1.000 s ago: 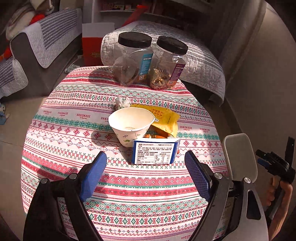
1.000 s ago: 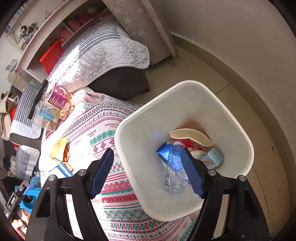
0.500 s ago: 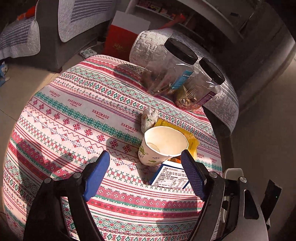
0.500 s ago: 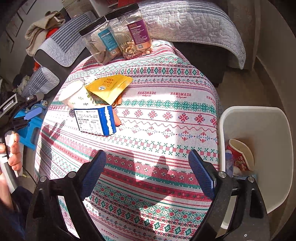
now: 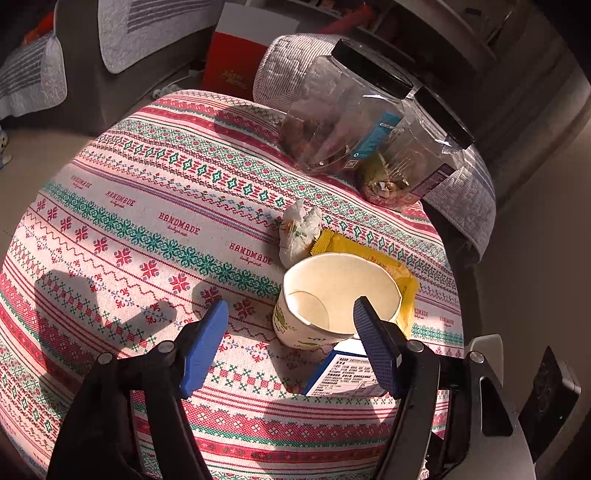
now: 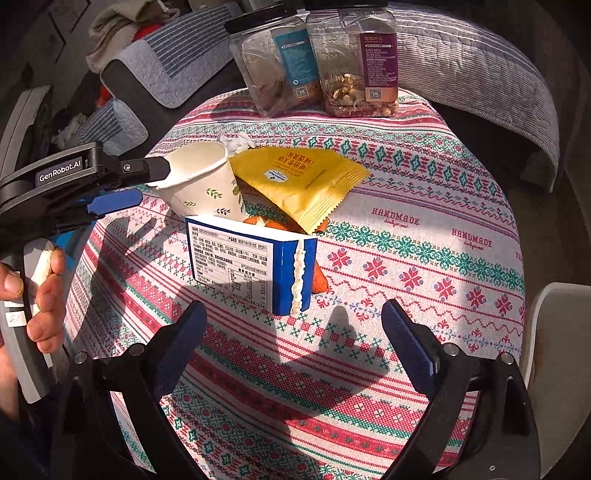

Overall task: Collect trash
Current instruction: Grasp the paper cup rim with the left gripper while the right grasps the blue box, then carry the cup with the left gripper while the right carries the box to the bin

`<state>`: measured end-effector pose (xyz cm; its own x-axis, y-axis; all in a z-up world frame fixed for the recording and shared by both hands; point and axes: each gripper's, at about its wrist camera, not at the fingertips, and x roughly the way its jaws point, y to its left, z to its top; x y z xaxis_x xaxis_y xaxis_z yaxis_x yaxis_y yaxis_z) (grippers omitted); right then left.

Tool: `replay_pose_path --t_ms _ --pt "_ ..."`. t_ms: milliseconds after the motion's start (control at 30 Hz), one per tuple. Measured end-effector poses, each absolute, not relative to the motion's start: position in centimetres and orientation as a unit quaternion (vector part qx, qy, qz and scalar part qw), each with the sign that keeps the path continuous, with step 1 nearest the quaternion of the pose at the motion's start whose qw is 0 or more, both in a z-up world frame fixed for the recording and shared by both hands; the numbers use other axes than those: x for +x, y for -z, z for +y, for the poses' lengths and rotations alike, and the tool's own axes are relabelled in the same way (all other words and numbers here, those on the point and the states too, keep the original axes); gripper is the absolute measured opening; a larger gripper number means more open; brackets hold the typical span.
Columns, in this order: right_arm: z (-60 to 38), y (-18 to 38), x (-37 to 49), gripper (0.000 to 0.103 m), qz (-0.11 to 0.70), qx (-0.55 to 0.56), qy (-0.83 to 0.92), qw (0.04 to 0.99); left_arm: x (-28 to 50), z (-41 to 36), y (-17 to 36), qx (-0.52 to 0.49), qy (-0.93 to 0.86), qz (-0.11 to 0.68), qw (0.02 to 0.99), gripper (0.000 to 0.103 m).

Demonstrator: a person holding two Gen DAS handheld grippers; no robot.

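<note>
A white paper cup [image 5: 332, 299] [image 6: 201, 181] stands on the patterned tablecloth [image 5: 147, 221]. A yellow snack wrapper [image 5: 384, 266] [image 6: 303, 177] lies behind it, a crumpled tissue [image 5: 299, 230] beside it, and a blue and white carton [image 5: 343, 376] [image 6: 251, 264] in front, with orange peel [image 6: 319, 278] by it. My left gripper [image 5: 291, 343] is open, its right finger over the cup's rim. In the right wrist view the left gripper [image 6: 142, 184] straddles the cup's edge. My right gripper [image 6: 295, 343] is open and empty, just short of the carton.
Two clear jars with black lids [image 5: 347, 122] [image 6: 354, 62] stand at the table's far edge. The white bin [image 6: 554, 343] sits off the table's right side. Quilted sofas [image 5: 122, 33] and a padded seat [image 6: 476, 70] surround the table.
My left gripper has dropped closer, with its right finger now over the cup. My right gripper has swung from the bin to the table and moved up to the carton.
</note>
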<state>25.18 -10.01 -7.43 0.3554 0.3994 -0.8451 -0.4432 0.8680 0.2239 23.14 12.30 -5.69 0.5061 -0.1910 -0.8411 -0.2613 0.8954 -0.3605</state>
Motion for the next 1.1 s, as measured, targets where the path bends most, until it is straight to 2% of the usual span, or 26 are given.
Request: replay_pose_path --t_ms 67,200,233,367,433,500,567,600,800,967,1000,1100 --pt "-9.2 7.8 25.7 0.095 0.506 -0.025 -0.265 0.82 23.4 12.5 6.3 -0.23 -0.022 0.502 0.833 0.057" --pt "-8.3 8.4 26.6 0.096 0.502 -0.031 -0.268 0.821 23.7 12.6 7.2 -0.237 -0.016 0.516 0.823 0.014" --pt "-8.2 8.5 26.8 0.096 0.501 -0.029 -0.268 0.822 23.7 12.6 7.3 -0.234 -0.017 0.518 0.823 0.008" --pt "-8.0 8.4 26.8 0.093 0.49 -0.018 -0.272 0.828 23.2 12.4 7.3 -0.24 -0.014 0.519 0.82 0.007" --pt "-7.7 8.0 26.3 0.081 0.483 -0.022 -0.286 0.827 22.7 12.4 7.2 -0.246 -0.013 0.519 0.819 0.007" --pt "-7.3 7.7 25.5 0.058 0.481 -0.03 -0.304 0.822 22.1 12.6 7.2 -0.253 -0.015 0.518 0.817 0.007" --pt "-6.6 7.6 24.6 0.047 0.48 -0.052 -0.312 0.818 21.6 12.9 7.2 -0.264 -0.019 0.518 0.814 0.007" --pt "-6.2 7.6 24.0 0.038 0.48 -0.062 -0.322 0.814 21.4 13.1 7.2 -0.268 -0.02 0.517 0.813 0.007" --pt "-4.1 7.6 20.8 0.025 0.472 -0.117 -0.362 0.795 20.4 14.2 6.9 -0.287 -0.029 0.514 0.808 0.007" --pt "-3.6 7.3 18.6 0.019 0.459 -0.137 -0.369 0.797 19.5 14.5 6.0 -0.275 -0.037 0.503 0.818 0.007" --pt "-3.7 7.1 18.2 0.012 0.456 -0.136 -0.369 0.798 19.2 14.6 5.9 -0.272 -0.042 0.502 0.82 0.006" --pt "-4.3 6.4 17.1 0.009 0.449 -0.133 -0.359 0.807 18.5 14.8 5.4 -0.251 -0.062 0.5 0.826 0.003"
